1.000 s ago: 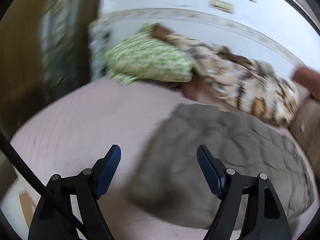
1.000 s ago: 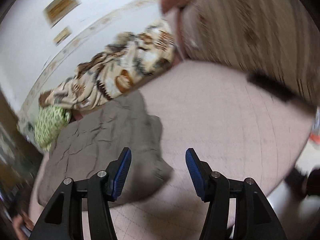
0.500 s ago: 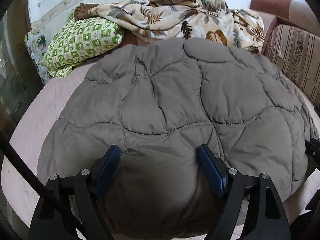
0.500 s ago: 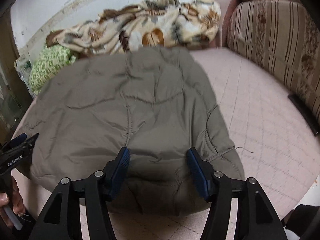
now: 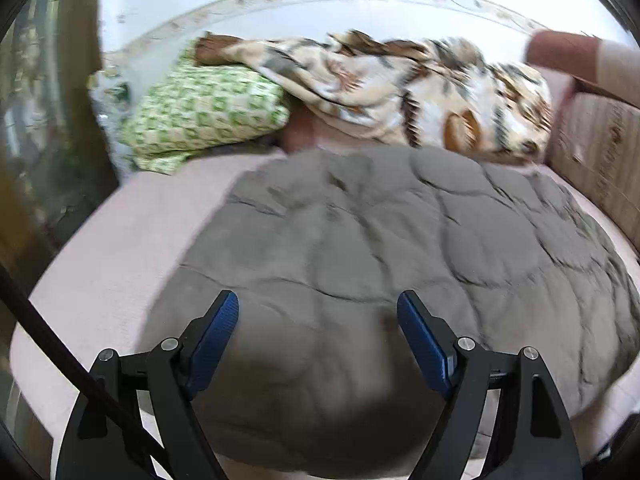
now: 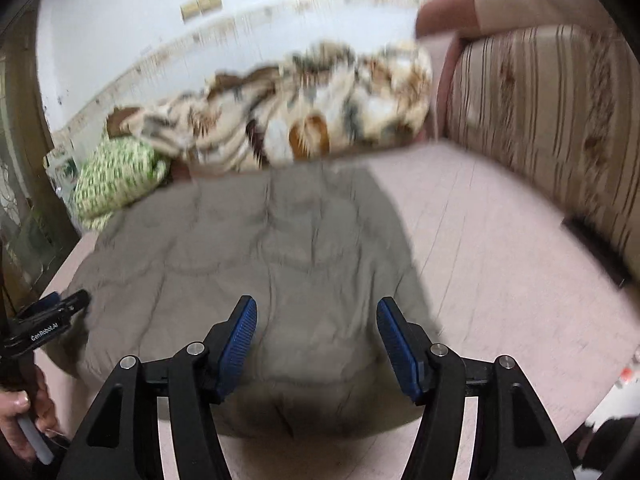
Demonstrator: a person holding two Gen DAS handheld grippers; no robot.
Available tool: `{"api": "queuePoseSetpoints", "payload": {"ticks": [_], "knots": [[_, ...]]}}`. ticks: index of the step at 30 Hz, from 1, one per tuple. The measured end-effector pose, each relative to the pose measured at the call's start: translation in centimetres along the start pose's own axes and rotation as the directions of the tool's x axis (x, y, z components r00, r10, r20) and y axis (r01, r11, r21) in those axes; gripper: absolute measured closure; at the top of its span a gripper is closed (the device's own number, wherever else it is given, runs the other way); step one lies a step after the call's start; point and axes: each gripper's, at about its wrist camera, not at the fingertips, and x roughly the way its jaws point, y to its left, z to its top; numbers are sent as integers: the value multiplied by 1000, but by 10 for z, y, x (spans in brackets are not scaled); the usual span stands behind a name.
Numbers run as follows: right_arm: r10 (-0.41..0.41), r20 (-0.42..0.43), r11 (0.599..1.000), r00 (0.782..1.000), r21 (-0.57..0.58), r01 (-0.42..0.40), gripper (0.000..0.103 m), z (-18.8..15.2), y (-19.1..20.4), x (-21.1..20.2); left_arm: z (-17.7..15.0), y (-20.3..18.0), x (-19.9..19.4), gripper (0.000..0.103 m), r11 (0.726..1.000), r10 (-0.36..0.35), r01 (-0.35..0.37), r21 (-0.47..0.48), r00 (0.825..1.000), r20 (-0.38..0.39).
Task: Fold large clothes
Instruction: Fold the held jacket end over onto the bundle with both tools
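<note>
A grey quilted jacket (image 5: pixel 380 264) lies spread flat on the pink bed (image 5: pixel 120 248); it also shows in the right wrist view (image 6: pixel 280 248). My left gripper (image 5: pixel 318 320) is open and empty, hovering over the jacket's near left part. My right gripper (image 6: pixel 312 324) is open and empty, over the jacket's near right edge. The left gripper's tip (image 6: pixel 52 316) shows at the left edge of the right wrist view, beside the jacket's left side.
A green patterned pillow (image 5: pixel 204 112) and a leaf-print blanket (image 5: pixel 400 92) lie at the head of the bed. A striped sofa back (image 6: pixel 552 120) runs along the right. Bare pink mattress (image 6: pixel 500 248) lies right of the jacket. A dark doorframe (image 5: pixel 48 120) stands left.
Both grippers have lifted and pulled back from the jacket's near edge, so more of the bed shows. Both stay open. The jacket lies as before.
</note>
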Motion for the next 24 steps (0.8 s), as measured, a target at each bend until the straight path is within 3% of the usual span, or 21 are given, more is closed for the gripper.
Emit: {"api": "queuePoseSetpoints", "payload": {"ticks": [7,10,17,20,24], "knots": [[-16,-41,1000,999,12,17,36,1,0,12,-6,22,20,22,994,73,-79,-69,993,-87],[-49,-63,998,997,47,52,36,0,-9,19,-10,30,26,17,990,90,-101,-97,990,-110],[-29,-194,990,981,127,54,33,-15,-26,45,-19,33,36,13,988,93,-108,-113,987,-128],[-35,-181,990,983,128,59,33,-14,-26,41,-20,33,35,13,989,96,-108,-105,989,-116],[-90,-28,995,996,31,91,33,-6,-5,12,-19,35,35,13,989,89,-102,-112,989,-116]]}}
